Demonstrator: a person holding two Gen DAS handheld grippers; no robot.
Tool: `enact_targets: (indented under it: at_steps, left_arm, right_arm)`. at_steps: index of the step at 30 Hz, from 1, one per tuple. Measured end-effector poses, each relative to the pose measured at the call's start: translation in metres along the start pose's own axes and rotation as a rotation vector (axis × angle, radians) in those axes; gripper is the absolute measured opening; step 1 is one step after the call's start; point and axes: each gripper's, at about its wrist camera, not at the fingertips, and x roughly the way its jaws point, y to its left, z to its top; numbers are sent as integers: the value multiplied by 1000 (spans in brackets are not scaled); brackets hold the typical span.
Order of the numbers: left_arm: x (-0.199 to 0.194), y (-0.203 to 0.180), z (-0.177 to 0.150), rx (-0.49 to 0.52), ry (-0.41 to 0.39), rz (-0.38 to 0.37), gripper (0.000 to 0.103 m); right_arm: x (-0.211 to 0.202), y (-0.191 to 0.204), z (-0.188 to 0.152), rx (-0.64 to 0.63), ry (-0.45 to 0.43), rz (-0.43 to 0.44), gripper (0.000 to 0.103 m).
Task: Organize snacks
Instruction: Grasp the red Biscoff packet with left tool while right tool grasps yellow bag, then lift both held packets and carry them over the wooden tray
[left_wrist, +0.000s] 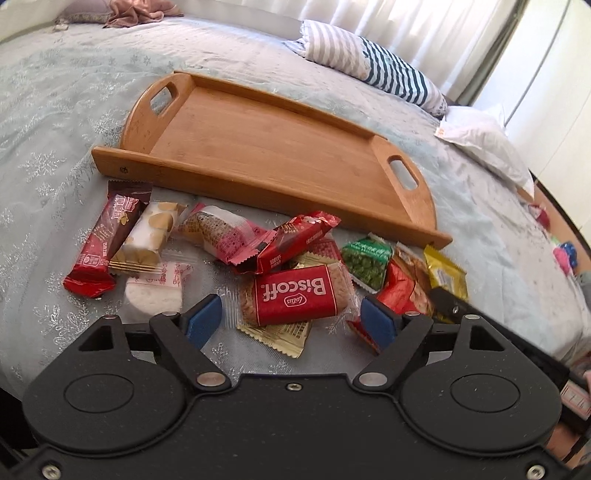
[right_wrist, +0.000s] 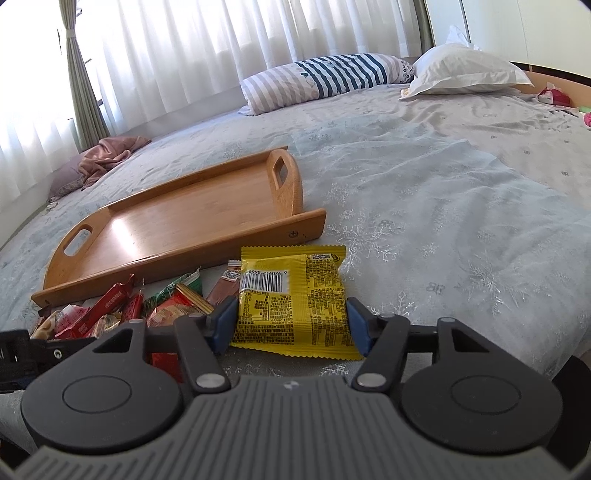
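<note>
Your right gripper (right_wrist: 291, 325) was clamped on the yellow packet (right_wrist: 293, 301), blue pads pressed against its two side edges, barcode side up. The packet's near edge sat on the bedspread (right_wrist: 424, 206), its far edge tipped up toward the tray.

Your left gripper (left_wrist: 291, 319) had its fingers wide apart, holding nothing. The Biscoff packet (left_wrist: 299, 293) lay between the blue pads (left_wrist: 205, 319), not touched by either. It rested on a gold-edged wrapper (left_wrist: 275, 332).

Rest of the snack pile, on the bedspread just near of the tray:
- Round white wafer in a clear wrapper (left_wrist: 155, 293), left of the Biscoff.
- Long red and brown bar (left_wrist: 105, 242), far left, with a nougat-like bar (left_wrist: 147, 234) against its right side.
- Pink and white packet (left_wrist: 221, 230), mid-pile.
- Small red bar (left_wrist: 295, 236), tilted across the middle, leaning over the others.
- Green pea packet (left_wrist: 365, 264), right of centre.
- Red and orange packet (left_wrist: 404, 284), further right, partly under your right gripper's arm.

Beyond the pile, the wooden tray (left_wrist: 192, 177) lay with nothing in it, a handle cut-out at each end, its near rail just beside the snacks.

Far side: striped pillow (right_wrist: 325, 77), white pillow (right_wrist: 465, 70), crumpled pink cloth (right_wrist: 110, 153) far left, white curtains (right_wrist: 184, 48) behind.
</note>
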Motion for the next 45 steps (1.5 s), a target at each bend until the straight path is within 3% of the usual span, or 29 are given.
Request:
enact_targets:
  at_steps: [10, 12, 14, 18, 21, 34, 38, 45]
  left_arm:
    - [4, 1, 6, -50, -2, -39, 88]
    - [6, 0, 6, -43, -7, -32, 86]
    - [7, -2, 5, -30, -15, -19, 77]
    - [7, -6, 4, -1, -20, -16, 67]
    - [6, -10, 2, 35, -20, -11, 64]
    - [-12, -31, -8, 193, -70, 19, 64]
    - [-25, -33, -3, 194, -97, -19, 64]
    - [-31, -32, 15, 203, -148, -12, 64]
  right_arm:
    - [0, 1, -1, -6, -2, -6, 65]
    - [0, 1, -1, -9, -2, -6, 65]
    - [0, 1, -1, -10, -2, -7, 65]
    - [0, 1, -1, -14, -3, -9, 65]
    - [0, 1, -1, -16, -5, -10, 65]
    - [-10, 9, 0, -55, -48, -27, 65]
    - [-12, 10, 4, -60, -61, -25, 65]
    - [-14, 10, 12, -72, -85, -23, 65]
